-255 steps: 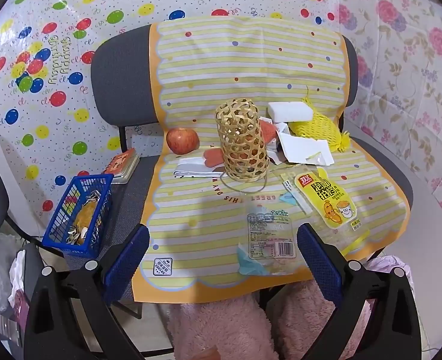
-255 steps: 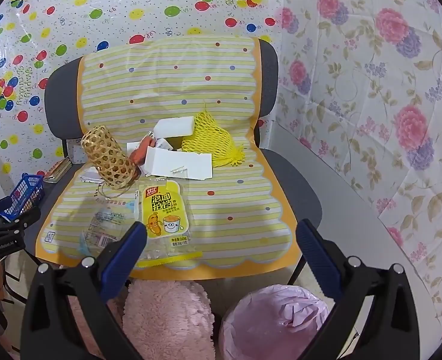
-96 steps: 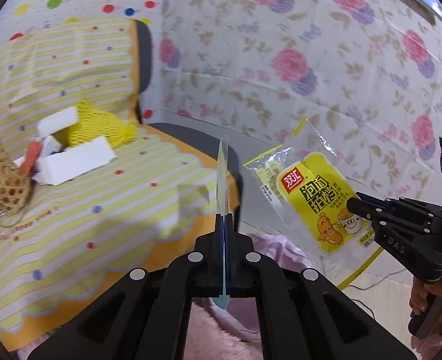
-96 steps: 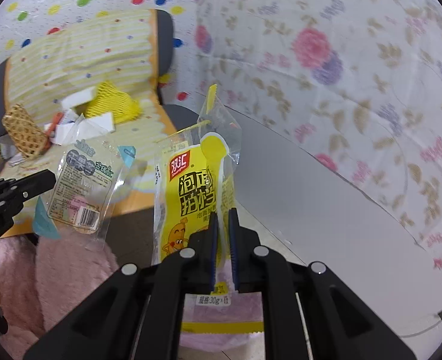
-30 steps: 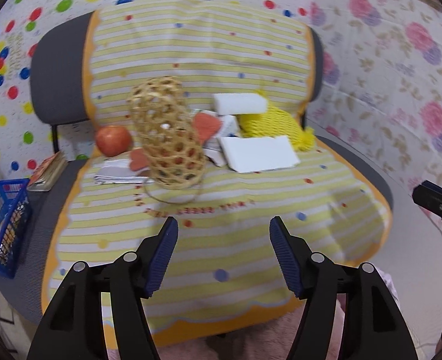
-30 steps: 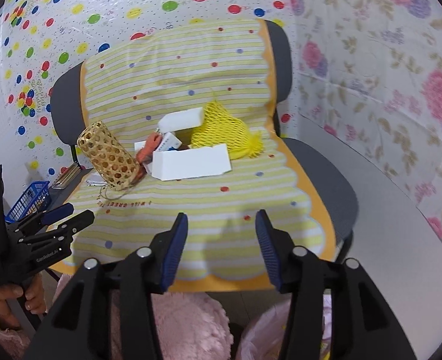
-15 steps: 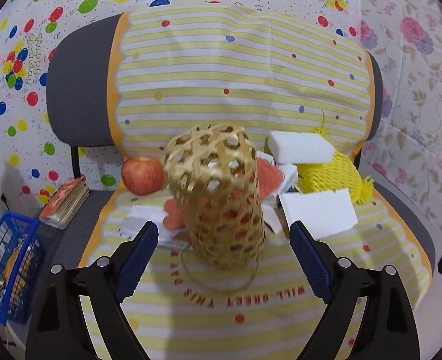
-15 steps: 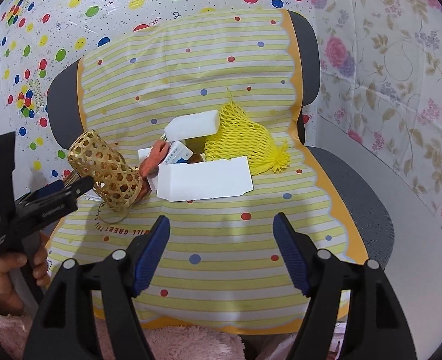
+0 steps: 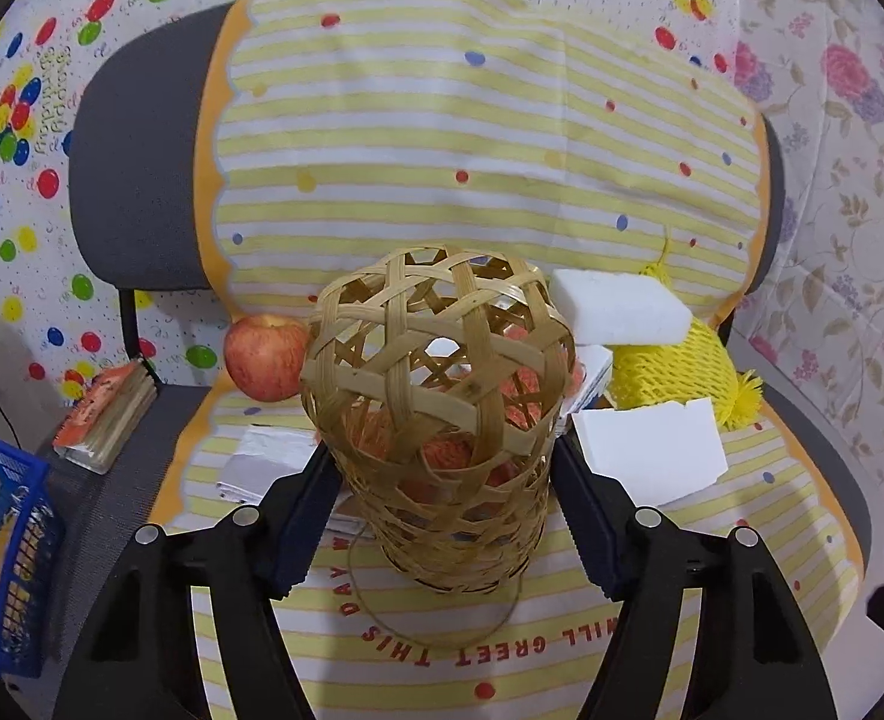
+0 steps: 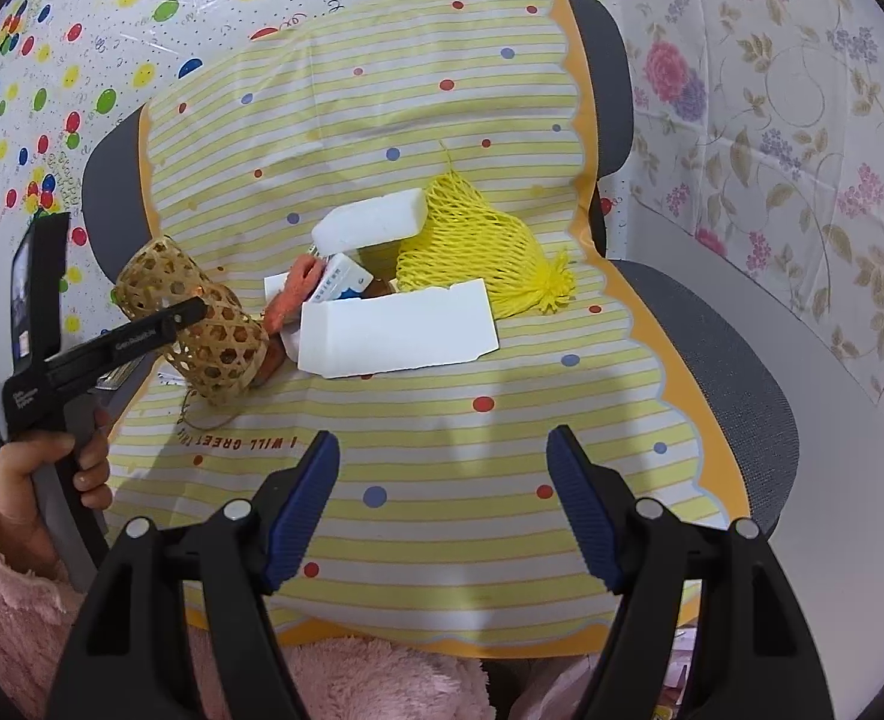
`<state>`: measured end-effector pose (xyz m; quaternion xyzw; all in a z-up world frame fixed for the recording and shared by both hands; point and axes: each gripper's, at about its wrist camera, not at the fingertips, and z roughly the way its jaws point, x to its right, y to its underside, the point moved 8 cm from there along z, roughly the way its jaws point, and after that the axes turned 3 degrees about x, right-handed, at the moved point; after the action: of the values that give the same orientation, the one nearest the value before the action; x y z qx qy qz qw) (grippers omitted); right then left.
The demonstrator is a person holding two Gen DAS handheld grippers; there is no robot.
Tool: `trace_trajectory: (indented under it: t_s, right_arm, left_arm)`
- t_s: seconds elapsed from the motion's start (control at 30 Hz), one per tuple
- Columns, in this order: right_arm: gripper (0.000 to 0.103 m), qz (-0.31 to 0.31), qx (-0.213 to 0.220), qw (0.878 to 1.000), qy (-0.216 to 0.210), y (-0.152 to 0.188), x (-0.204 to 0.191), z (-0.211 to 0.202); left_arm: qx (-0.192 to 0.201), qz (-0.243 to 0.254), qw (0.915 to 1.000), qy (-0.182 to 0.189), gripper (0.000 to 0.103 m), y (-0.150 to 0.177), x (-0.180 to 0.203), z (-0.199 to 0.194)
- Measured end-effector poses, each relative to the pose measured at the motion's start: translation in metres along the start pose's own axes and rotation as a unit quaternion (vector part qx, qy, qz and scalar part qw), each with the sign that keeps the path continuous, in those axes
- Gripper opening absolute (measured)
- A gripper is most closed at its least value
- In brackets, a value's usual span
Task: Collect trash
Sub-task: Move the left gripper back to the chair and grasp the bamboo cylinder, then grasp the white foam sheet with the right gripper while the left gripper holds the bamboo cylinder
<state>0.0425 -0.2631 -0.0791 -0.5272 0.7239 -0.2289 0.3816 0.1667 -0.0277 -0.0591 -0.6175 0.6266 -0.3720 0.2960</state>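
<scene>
A woven bamboo basket (image 9: 442, 414) stands upright on the yellow striped sheet (image 9: 442, 660), with orange scraps inside. My left gripper (image 9: 445, 516) straddles it, jaws open on either side; I cannot tell whether the pads touch it. The basket also shows in the right wrist view (image 10: 199, 324) with the left gripper's fingers (image 10: 142, 330) around it. Behind lie a white foam block (image 10: 370, 219), a yellow net bag (image 10: 478, 252), a white card (image 10: 397, 333) and a small blue-and-white box (image 10: 337, 282). My right gripper (image 10: 442, 504) is open and empty over the sheet's front.
A red apple (image 9: 265, 357) sits left of the basket. A book (image 9: 106, 417) and a blue crate (image 9: 1, 546) lie on the chair to the left. Flowered wall covering (image 10: 802, 120) hangs to the right. A pink fluffy sleeve (image 10: 16, 588) shows at the lower left.
My left gripper has moved forward until its jaws stand on both sides of the bamboo basket. My right gripper has moved closer over the sheet, jaws still open.
</scene>
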Motion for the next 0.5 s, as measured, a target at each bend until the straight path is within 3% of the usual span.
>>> trace_trajectory:
  t_s: [0.13,0.23,0.5]
  right_arm:
    - [0.070,-0.008,0.004,1.000,-0.008,-0.002,-0.010,-0.002]
    - [0.070,-0.021,0.006,1.000,-0.020,-0.003,-0.023,-0.002]
    - [0.070,-0.059,-0.006,0.997,-0.059,-0.004,-0.072,0.018]
  left_arm:
    - [0.032,-0.008,0.9994,0.004,0.070,-0.007,-0.019,-0.045]
    - [0.045,-0.017,0.9985,-0.024,0.070,-0.007,-0.046,-0.078]
    - [0.028,-0.047,0.9963,-0.066,0.070,0.018,-0.098,-0.113]
